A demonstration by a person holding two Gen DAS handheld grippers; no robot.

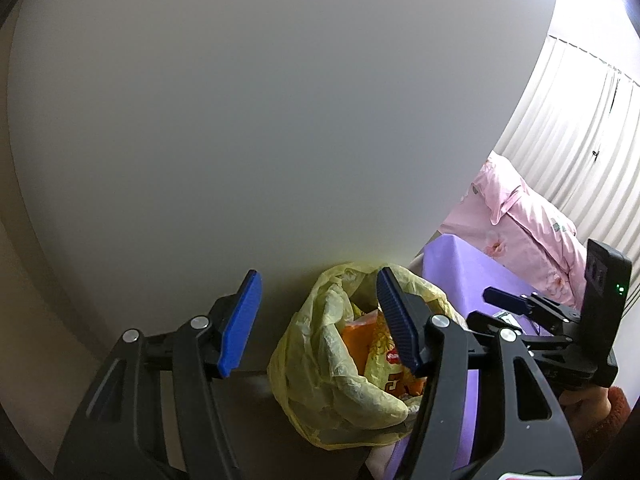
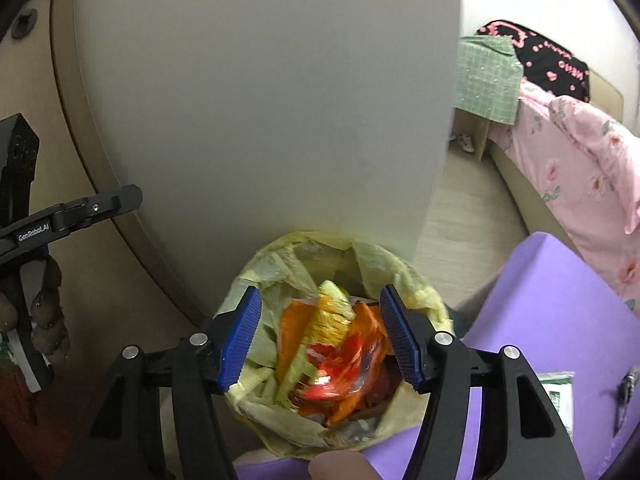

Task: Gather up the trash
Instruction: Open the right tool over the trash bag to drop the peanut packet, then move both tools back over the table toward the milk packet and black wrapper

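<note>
A yellow trash bag (image 1: 328,384) stands open against a white wall, beside a purple-covered table. It also shows in the right wrist view (image 2: 264,392). Orange, red and yellow snack wrappers (image 2: 340,356) lie inside it; they look blurred. My right gripper (image 2: 320,332) is open right above the bag's mouth, with nothing between its blue pads. My left gripper (image 1: 318,320) is open and empty, held left of and above the bag. The right gripper's body (image 1: 552,320) shows at the right of the left wrist view.
The purple table (image 2: 540,304) has a green-and-white packet (image 2: 558,396) and a small dark object (image 2: 624,392) on it. A bed with pink floral bedding (image 2: 580,168) lies at the right. White curtains (image 1: 580,120) hang behind it. The white wall (image 1: 260,120) is close ahead.
</note>
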